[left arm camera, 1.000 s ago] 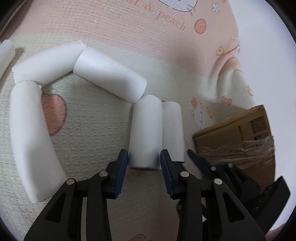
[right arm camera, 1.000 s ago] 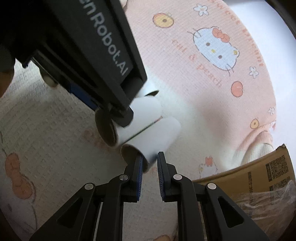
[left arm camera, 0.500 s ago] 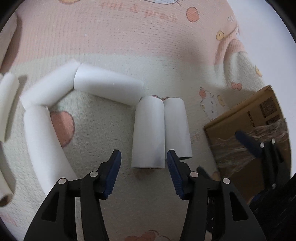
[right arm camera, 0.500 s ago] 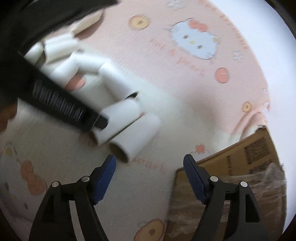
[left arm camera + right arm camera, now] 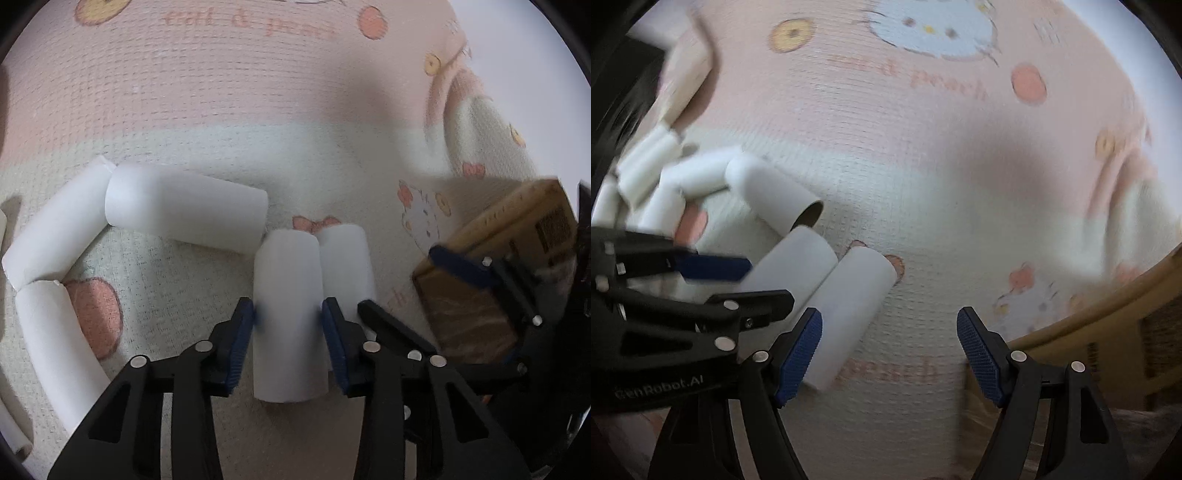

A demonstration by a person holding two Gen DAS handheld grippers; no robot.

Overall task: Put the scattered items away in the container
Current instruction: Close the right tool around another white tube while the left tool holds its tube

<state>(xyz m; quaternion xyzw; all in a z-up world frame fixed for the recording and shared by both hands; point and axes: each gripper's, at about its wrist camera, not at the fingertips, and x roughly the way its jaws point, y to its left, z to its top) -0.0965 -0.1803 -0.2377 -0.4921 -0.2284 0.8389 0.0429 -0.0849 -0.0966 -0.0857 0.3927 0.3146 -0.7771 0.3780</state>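
Your left tool (image 5: 288, 343) has its blue pads pressed against both sides of a white paper roll (image 5: 290, 314) at the lower centre of the left wrist view, clamped on it. A second white roll (image 5: 345, 266) lies just beside it on the right, the two touching along their length. Your right tool (image 5: 890, 354) stands wide apart, holding nothing, low in the right wrist view; its left pad sits just beside that second roll. Further out, more white rolls (image 5: 184, 214) lie scattered toward the left of the frame on the pink and cream cartoon mat (image 5: 258, 92). The cardboard box (image 5: 517, 236) sits at the right edge.
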